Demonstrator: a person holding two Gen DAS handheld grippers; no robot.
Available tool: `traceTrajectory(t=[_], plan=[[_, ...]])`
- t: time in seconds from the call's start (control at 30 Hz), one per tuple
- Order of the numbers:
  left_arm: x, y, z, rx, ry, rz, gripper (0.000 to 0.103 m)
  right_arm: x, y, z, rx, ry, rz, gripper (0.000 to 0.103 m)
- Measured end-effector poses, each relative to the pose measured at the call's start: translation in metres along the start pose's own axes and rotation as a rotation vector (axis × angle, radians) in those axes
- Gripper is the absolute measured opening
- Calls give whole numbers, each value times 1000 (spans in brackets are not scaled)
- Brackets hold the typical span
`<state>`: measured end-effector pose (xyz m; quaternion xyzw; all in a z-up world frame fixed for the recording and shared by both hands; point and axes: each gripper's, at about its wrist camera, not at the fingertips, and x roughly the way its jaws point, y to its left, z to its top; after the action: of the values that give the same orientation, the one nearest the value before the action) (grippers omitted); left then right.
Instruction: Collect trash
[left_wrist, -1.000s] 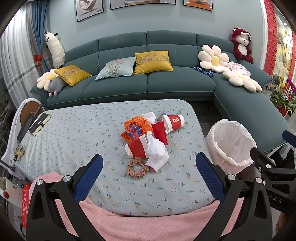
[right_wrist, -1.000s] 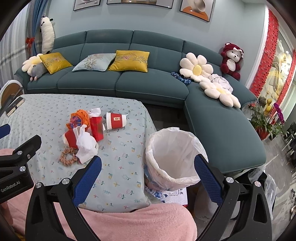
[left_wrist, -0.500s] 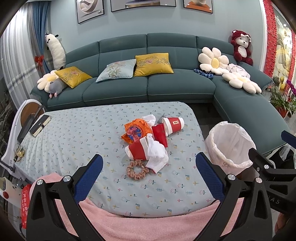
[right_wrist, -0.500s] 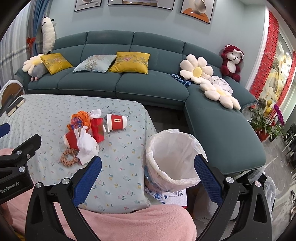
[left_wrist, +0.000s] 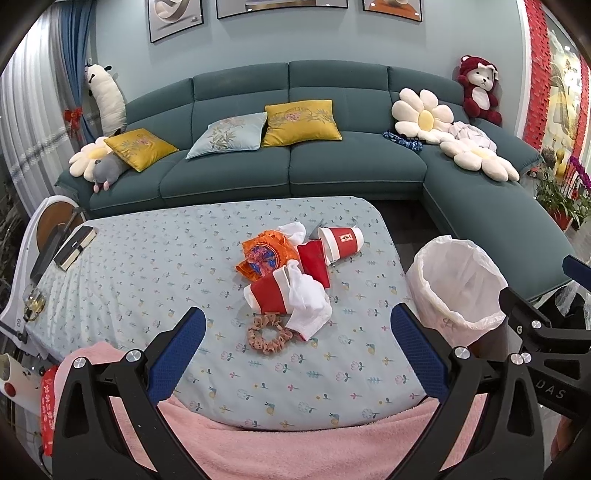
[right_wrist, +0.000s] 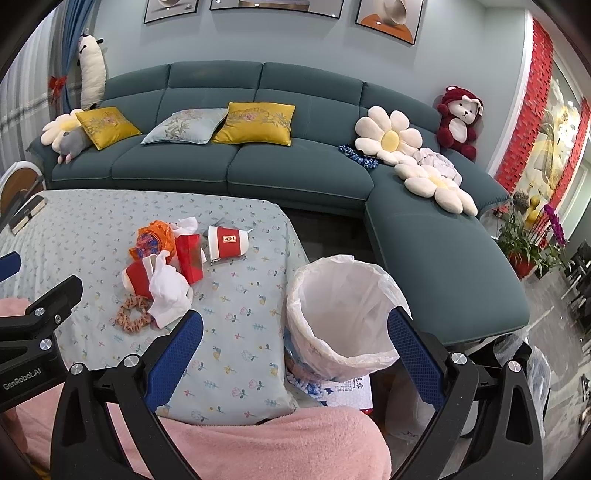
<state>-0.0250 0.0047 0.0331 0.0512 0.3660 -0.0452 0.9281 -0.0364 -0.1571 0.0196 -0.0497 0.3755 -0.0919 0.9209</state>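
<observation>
The counter (left_wrist: 155, 280), draped in a pale floral cloth, is carrying a litter pile near its middle: two red paper cups (left_wrist: 341, 242), an orange wrapper (left_wrist: 264, 254), a red packet (left_wrist: 314, 260), white tissue (left_wrist: 308, 301) and a pinkish scrunchie (left_wrist: 269, 338). A book (left_wrist: 75, 246) is lying at its far left edge.

A pile of red paper cups (left_wrist: 341, 240), white tissue (left_wrist: 308, 299) and an orange wrapper (left_wrist: 264, 254) is seen on the floral-clothed table (left_wrist: 147, 273). The white-lined waste bin (left_wrist: 458, 284) is positioned beside the table. The left gripper (left_wrist: 295, 332) is held open.

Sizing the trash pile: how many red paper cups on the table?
2, both on their sides. One cup lies at the pile's far right; the other cup lies nearer, part-covered by white tissue. More could hide underneath.
</observation>
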Motion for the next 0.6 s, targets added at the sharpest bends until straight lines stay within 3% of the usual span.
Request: traceTrajectory(t=[0.6], plan=[[19, -11, -5, 21, 46, -39, 96, 13, -14, -6, 35, 34, -17, 95]])
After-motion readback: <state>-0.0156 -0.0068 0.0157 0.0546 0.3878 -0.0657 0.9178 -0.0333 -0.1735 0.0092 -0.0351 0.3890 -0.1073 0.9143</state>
